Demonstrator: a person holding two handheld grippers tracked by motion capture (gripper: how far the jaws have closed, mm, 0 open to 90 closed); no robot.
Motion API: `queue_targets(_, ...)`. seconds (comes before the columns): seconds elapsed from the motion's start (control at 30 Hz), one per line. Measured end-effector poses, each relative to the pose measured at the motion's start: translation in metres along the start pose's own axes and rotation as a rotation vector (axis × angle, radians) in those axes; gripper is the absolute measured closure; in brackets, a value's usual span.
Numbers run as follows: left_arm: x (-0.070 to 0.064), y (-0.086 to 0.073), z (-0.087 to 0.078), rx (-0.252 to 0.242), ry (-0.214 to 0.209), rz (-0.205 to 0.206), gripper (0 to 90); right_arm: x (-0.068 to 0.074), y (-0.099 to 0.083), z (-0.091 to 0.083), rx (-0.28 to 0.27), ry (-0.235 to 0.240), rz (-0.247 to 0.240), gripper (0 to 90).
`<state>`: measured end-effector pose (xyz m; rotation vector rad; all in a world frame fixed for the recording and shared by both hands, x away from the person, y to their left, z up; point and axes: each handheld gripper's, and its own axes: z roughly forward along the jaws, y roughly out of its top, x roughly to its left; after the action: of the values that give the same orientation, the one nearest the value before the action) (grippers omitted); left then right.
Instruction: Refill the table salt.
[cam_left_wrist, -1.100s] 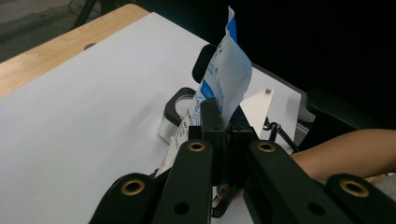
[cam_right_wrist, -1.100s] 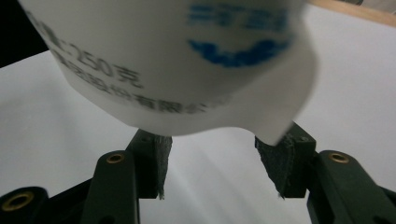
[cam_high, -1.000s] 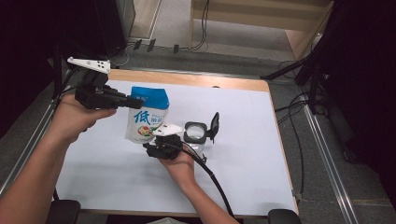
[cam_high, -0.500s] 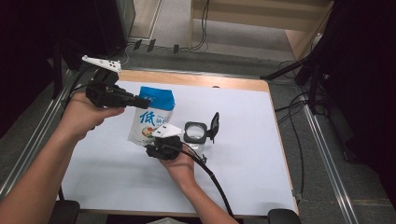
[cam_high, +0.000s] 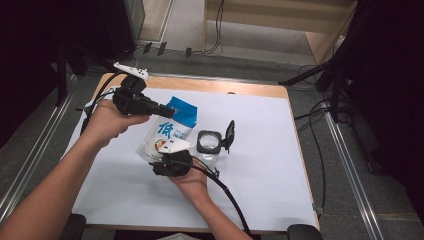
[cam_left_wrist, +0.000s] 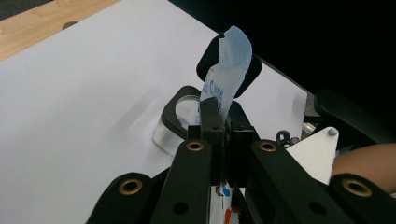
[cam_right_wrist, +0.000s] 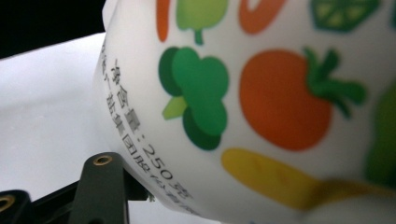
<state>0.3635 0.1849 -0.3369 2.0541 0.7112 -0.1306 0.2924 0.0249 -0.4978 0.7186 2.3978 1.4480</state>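
Observation:
A blue and white bag (cam_high: 167, 131) with vegetable prints hangs tilted over the white table (cam_high: 260, 165). My left gripper (cam_high: 167, 108) is shut on its blue top edge (cam_left_wrist: 229, 60), and the jaws (cam_left_wrist: 223, 135) meet on the film. My right gripper (cam_high: 159, 156) is at the bag's bottom, shut on it. In the right gripper view the bag (cam_right_wrist: 261, 93) presses close against one black jaw at the lower left. A clear container (cam_high: 209, 142) with a black rim and its lid (cam_high: 230, 134) flipped open stands just right of the bag. It also lies beyond the left jaws (cam_left_wrist: 180, 116).
A wooden table edge (cam_high: 225, 87) runs along the far side. Cables trail from both grippers, the right one's (cam_high: 225, 192) toward the table's near edge. Metal rails (cam_high: 345, 160) flank the table. Open white surface lies right of the container.
My left gripper has moved right with the bag's top, leaning the bag toward the container. My right gripper has stayed at the bag's bottom.

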Motion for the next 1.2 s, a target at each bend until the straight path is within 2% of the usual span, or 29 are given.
queue_targets(0.13,0.002,0.001,0.005,-0.004,-0.020,-0.003,89.7,-0.004,-0.005,-0.001,0.000,0.007,0.035,48.6)
queue_targets(0.23,0.000,0.000,0.010,0.006,-0.009,0.020,89.3,-0.005,-0.008,-0.003,-0.001,0.005,0.049,52.1)
queue_targets(0.37,-0.003,-0.001,0.016,0.022,-0.011,0.035,88.3,-0.006,-0.012,-0.005,0.002,-0.001,0.058,52.7)
queue_targets(0.5,-0.005,-0.004,0.022,0.060,0.009,0.061,86.3,-0.008,-0.013,-0.007,-0.004,0.013,0.074,53.3)
queue_targets(0.57,-0.005,-0.006,0.025,0.070,-0.001,0.064,85.8,-0.008,-0.013,-0.007,-0.007,0.029,0.082,53.7)
queue_targets(0.7,-0.005,-0.008,0.028,0.068,0.001,0.069,86.0,-0.009,-0.013,-0.009,-0.009,0.028,0.076,55.7)
queue_targets(0.87,-0.005,-0.008,0.034,0.069,-0.013,0.064,89.0,-0.009,-0.016,-0.010,-0.011,0.026,0.084,55.1)
queue_targets(1.0,-0.005,-0.007,0.038,0.062,-0.007,0.059,89.2,-0.008,-0.017,-0.012,-0.017,0.004,0.078,51.2)
queue_targets(1.2,-0.001,-0.005,0.048,0.072,-0.010,0.033,89.1,-0.011,-0.017,-0.011,-0.012,0.049,0.123,55.0)
